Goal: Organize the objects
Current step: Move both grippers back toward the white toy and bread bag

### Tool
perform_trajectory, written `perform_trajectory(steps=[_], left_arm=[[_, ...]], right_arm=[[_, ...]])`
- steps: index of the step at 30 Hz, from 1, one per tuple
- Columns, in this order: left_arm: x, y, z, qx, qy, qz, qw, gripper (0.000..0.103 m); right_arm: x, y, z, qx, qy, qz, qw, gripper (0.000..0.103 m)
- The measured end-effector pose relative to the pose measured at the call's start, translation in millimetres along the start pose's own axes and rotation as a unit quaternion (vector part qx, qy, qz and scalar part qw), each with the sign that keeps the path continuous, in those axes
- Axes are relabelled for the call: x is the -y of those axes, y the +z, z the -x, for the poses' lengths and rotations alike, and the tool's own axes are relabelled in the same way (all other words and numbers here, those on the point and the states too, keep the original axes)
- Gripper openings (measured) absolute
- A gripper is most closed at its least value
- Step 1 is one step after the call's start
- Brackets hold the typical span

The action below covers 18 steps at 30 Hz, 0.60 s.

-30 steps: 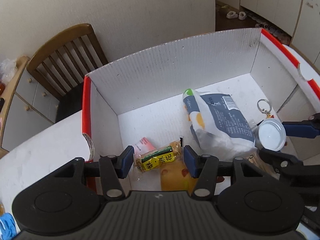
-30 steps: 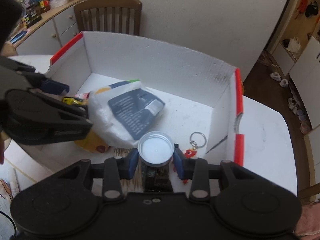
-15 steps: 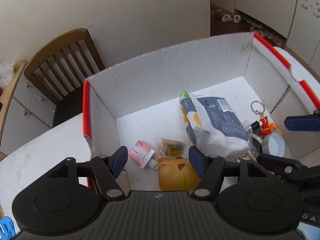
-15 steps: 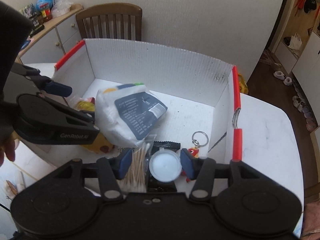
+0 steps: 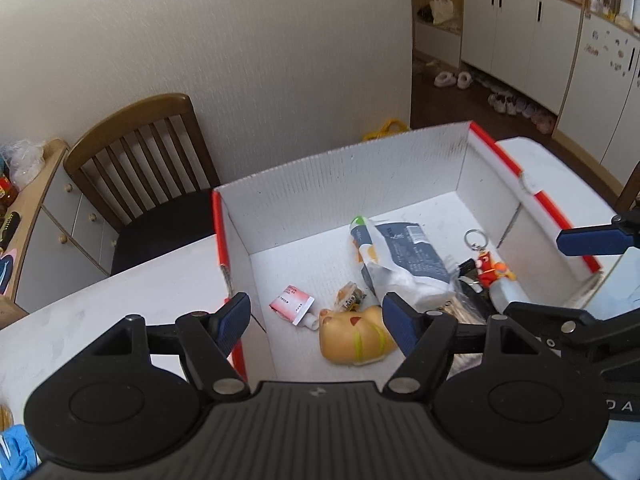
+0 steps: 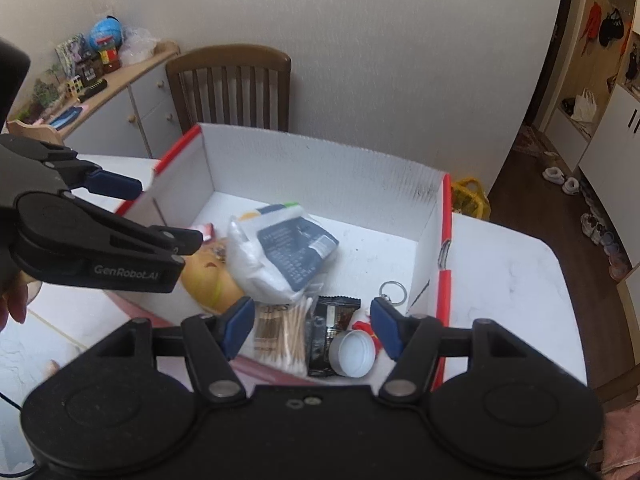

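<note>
Both our left gripper (image 5: 316, 318) and right gripper (image 6: 312, 326) have just been opening, empty, above the white box (image 6: 320, 168); the jar (image 6: 354, 354) seems tipped.

Home, wooden chair (image 5: 136, 168), shoes (image 5: 452, 79), cupboards (image 5: 520, 36)

The box (image 5: 344, 176) is white corrugated board, matt, its edges taped in glossy red; the bag (image 6: 280, 252) is crinkled shiny plastic; the keyring (image 6: 393, 291) is bright metal; the swabs (image 6: 294, 336) have pale wooden sticks; the chair (image 6: 232, 84) is varnished brown wood.
</note>
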State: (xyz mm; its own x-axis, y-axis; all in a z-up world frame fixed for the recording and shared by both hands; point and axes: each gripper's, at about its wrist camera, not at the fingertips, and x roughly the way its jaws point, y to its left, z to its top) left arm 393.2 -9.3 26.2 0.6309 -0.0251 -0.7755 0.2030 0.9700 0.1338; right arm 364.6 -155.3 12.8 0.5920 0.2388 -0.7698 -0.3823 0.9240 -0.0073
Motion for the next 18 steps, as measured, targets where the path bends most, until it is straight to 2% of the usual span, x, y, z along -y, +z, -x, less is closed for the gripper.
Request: perform_trajectory(steps=[8,11,15,18], left_arm=[[-2.8,-18.9,43.8,0.028,-0.010,0.003,0.9995,0.072],[-3.9,-28.1,59.2,0.037,-0.017,0.008,0.9991,0.072],[-4.8,-42.5,78.7,0.046,-0.028,0.013,0.9984,0.072],[-4.5,-53.7,92.3,0.052,-0.035,0.016,0.9979,0.081]], right_arm=[[-19.5,-8.5,37.4,0.022,0.009,0.011,1.000,0.070],[-28.1,-13.4,51.3,0.032,0.012,0.013,0.999,0.077],[-38.5,-21.9,67.5,0.038,0.016,0.018,0.999,0.077],[-45.1,-29.1,79.4,0.044,0.016,0.018,0.999,0.082]])
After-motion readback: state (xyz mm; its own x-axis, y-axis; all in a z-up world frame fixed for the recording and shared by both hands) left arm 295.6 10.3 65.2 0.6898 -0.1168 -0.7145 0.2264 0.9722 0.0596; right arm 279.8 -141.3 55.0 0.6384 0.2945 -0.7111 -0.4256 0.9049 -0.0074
